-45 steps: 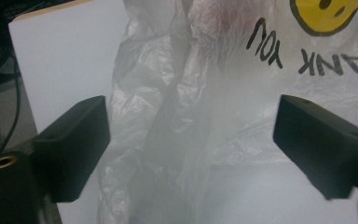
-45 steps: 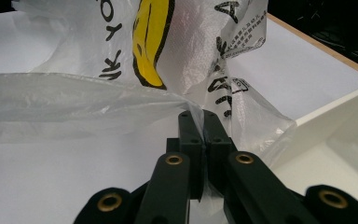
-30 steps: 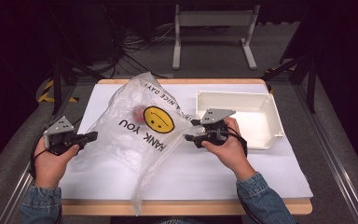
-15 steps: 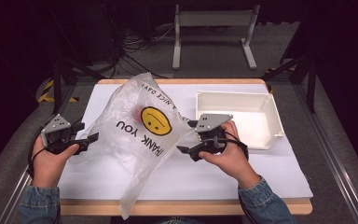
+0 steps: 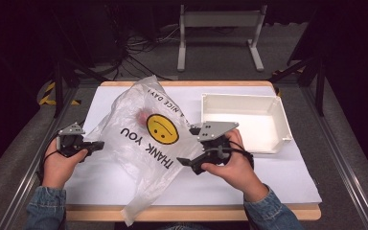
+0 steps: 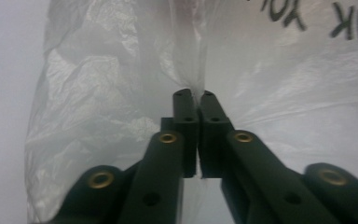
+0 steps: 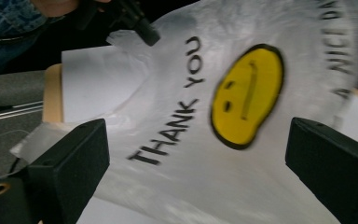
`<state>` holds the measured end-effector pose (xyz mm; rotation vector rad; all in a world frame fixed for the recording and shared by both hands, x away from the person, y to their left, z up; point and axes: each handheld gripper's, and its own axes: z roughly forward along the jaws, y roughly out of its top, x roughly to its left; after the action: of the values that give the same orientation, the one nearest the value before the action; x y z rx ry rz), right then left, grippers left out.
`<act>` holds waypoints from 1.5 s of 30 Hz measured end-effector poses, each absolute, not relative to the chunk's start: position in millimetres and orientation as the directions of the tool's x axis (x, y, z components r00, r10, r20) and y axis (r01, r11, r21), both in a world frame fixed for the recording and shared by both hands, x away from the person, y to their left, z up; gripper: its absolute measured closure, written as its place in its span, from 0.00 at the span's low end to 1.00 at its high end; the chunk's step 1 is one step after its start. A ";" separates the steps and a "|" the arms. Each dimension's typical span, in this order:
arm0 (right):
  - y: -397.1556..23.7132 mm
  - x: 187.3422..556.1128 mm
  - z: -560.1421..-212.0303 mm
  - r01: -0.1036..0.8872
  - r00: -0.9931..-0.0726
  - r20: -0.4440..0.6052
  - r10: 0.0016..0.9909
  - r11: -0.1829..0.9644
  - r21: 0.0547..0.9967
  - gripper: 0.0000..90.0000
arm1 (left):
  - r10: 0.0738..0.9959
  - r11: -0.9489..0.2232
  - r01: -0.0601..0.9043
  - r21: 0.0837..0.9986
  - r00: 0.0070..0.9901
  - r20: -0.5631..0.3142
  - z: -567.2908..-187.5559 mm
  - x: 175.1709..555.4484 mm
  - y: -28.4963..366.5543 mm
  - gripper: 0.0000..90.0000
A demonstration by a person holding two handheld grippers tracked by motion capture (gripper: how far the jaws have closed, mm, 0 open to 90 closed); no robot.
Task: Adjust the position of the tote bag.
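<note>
Left gripper [image 5: 95, 145] fingers pinch the smiley plastic bag [image 5: 143, 143]; right gripper [image 5: 187, 162] fingers have just been opening, apparently empty. Regrip the right edge squarely.

Denim sleeves; black claws [image 5: 96, 146] with brass screws, grey plates.
</note>
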<state>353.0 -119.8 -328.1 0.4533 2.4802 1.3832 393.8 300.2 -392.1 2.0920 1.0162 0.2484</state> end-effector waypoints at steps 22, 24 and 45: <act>-26.1 341.6 -416.7 0.219 -0.951 0.024 0.308 0.620 0.754 0.05 | 0.658 -0.351 0.467 0.812 0.740 -0.141 -367.8 379.4 282.1 1.00; -24.2 344.8 -427.2 0.229 -0.947 0.011 0.322 0.646 0.728 0.05 | 0.656 -0.349 0.467 0.813 0.741 -0.143 -368.0 379.6 282.4 1.00; -31.8 348.9 -434.4 0.190 -0.953 -0.050 0.299 0.718 0.670 0.96 | 0.618 -0.351 0.430 0.832 0.774 -0.139 -357.5 372.6 279.2 1.00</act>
<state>348.9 -31.8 -434.4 0.3969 2.7669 1.0528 372.6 279.2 -357.5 1.9988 0.7860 0.2446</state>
